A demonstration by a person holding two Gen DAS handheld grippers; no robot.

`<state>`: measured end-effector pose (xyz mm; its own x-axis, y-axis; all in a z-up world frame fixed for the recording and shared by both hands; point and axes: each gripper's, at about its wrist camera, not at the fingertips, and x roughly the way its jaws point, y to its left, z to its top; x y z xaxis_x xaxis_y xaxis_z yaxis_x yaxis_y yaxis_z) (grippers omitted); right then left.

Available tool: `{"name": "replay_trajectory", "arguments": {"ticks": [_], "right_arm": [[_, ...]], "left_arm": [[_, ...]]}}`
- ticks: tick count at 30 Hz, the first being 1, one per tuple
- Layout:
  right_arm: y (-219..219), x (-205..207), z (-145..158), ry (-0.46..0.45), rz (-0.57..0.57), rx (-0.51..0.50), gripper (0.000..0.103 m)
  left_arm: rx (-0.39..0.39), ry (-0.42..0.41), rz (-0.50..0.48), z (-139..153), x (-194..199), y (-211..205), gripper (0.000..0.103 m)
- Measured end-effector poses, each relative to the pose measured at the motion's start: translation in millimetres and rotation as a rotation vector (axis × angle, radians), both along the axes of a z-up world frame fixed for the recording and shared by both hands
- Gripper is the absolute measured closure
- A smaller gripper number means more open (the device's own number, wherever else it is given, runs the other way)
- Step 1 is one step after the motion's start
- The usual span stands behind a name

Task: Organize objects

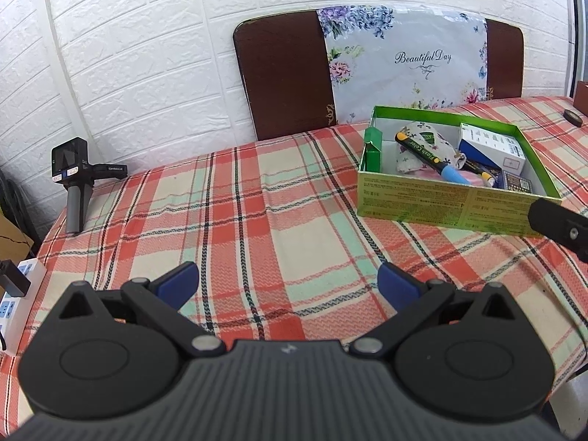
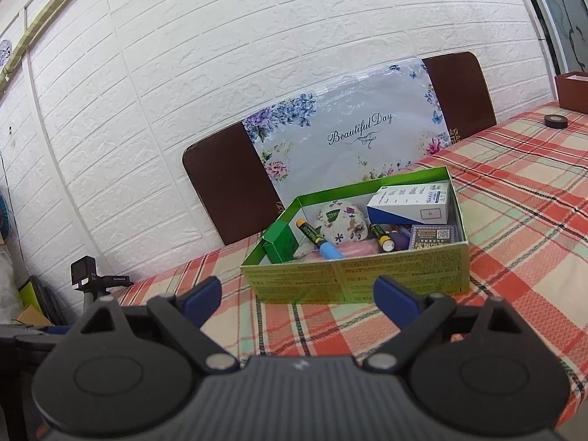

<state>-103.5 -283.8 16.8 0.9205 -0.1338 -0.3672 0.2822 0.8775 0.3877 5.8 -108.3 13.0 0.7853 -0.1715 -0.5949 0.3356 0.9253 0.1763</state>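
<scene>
A green open box (image 1: 452, 205) stands on the plaid tablecloth (image 1: 257, 213), also in the right wrist view (image 2: 360, 275). It holds a floral cloth pouch (image 2: 341, 224), a black marker with a blue cap (image 2: 319, 240), a second marker (image 2: 382, 239), a white and blue carton (image 2: 411, 207), a small green box (image 2: 281, 244) and a dark card (image 2: 433, 237). My left gripper (image 1: 288, 284) is open and empty, over bare cloth left of the box. My right gripper (image 2: 297, 294) is open and empty, just in front of the box's near wall.
A brown board with a floral "Beautiful Day" sheet (image 1: 404, 58) leans on the white brick wall. A small camera on a grip (image 1: 73, 180) stands at the table's left corner. A black tape roll (image 2: 556, 120) and a brown box (image 2: 571, 88) sit far right. A power strip (image 1: 14, 294) lies off the left edge.
</scene>
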Motion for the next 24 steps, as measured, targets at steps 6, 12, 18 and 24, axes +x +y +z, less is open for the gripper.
{"name": "replay_trajectory", "arguments": {"ticks": [6,12,18,24], "right_arm": [[0.3,-0.2,-1.2,-0.001,-0.005,-0.005,0.009],[1.8,-0.5,-2.0,0.001,-0.006,-0.018,0.009],[3.1,0.0,-2.4,-0.001,-0.001,-0.033,0.007],[2.0,0.6,-4.2,0.004,0.002,-0.033,0.007]], "left_arm": [[-0.002,0.013,-0.001,-0.7,-0.1,0.3,0.0],[-0.012,0.011,-0.005,1.5,-2.1,1.3,0.0],[-0.021,-0.012,-0.001,5.1,-3.5,3.3,0.0],[-0.022,-0.017,0.007,4.5,-2.9,5.1,0.0]]}}
